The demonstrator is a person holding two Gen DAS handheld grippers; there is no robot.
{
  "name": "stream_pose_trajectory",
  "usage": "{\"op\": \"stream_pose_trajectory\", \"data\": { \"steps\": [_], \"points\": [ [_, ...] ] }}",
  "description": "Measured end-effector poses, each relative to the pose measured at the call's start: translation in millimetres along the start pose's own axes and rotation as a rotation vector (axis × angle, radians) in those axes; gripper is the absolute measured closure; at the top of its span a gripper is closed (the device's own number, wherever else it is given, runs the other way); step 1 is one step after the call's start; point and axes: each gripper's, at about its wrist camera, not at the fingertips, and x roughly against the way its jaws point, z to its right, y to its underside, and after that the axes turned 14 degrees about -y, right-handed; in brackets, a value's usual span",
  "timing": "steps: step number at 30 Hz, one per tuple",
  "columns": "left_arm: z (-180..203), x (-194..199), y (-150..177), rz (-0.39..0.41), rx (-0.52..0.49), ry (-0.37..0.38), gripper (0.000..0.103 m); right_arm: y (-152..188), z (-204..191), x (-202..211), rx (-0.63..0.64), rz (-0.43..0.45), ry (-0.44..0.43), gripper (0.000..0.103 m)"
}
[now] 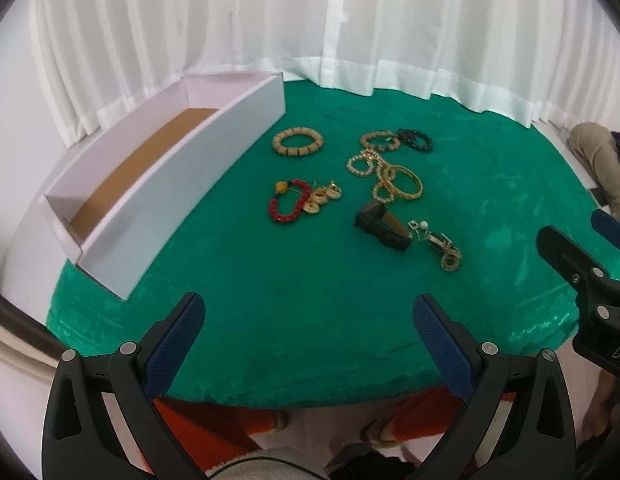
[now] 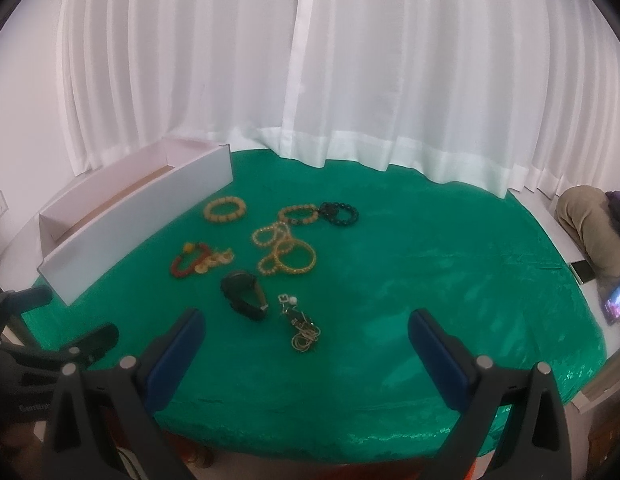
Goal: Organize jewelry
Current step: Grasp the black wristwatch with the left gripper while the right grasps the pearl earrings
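Observation:
Jewelry lies scattered on a green cloth [image 1: 310,300]. A tan bead bracelet [image 1: 297,142] sits nearest the long white box [image 1: 182,184], whose brown floor is bare. A red bead bracelet [image 1: 290,201] touches gold earrings [image 1: 324,200]. Further right lie gold chains and a bangle [image 1: 406,182], a black bead bracelet [image 1: 416,139], a black watch [image 1: 384,229] and a tangled chain [image 1: 446,250]. My left gripper [image 1: 308,336] hangs open over the cloth's near edge, empty. My right gripper [image 2: 306,340] is open too, just short of the tangled chain [image 2: 302,328] and the black watch [image 2: 246,296].
White curtains close off the back. At the far right a person's leg [image 2: 590,224] rests beside a phone [image 2: 584,271] and a lit screen [image 2: 618,300]. The white box [image 2: 130,224] stands along the left side. Orange fabric and sandalled feet show below the near edge.

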Motion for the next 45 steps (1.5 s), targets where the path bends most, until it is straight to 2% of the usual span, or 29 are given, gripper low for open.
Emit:
{"op": "stream_pose_trajectory", "data": {
  "steps": [15, 21, 24, 30, 34, 37, 41, 45],
  "points": [
    [-9, -9, 2, -0.047, 0.009, 0.019, 0.000, 6, 2, -7, -0.029, -0.037, -0.053, 0.000],
    [-27, -33, -8, -0.132, 0.048, 0.084, 0.000, 8, 7, -18, -0.058, -0.070, -0.086, 0.000],
    [-36, -45, -13, -0.158, 0.073, 0.092, 0.000, 7, 12, -21, -0.073, -0.077, -0.098, 0.000],
    [-41, -61, -21, -0.190, 0.081, 0.094, 0.000, -9, 38, -32, -0.144, -0.109, -0.152, 0.000],
    [-22, -64, -31, -0.189, 0.043, 0.110, 0.000, -23, 70, -42, -0.228, -0.124, -0.165, 0.000],
    [1, -75, -47, -0.195, 0.013, 0.115, 0.000, -31, 88, -59, -0.260, -0.170, -0.185, 0.000],
    [33, -106, -67, -0.220, -0.026, 0.104, 0.000, -29, 99, -100, -0.293, -0.300, -0.275, 0.000],
    [53, -148, -76, -0.308, -0.028, 0.135, 0.001, -14, 85, -136, -0.194, -0.436, -0.294, 0.003]
  ]
}}
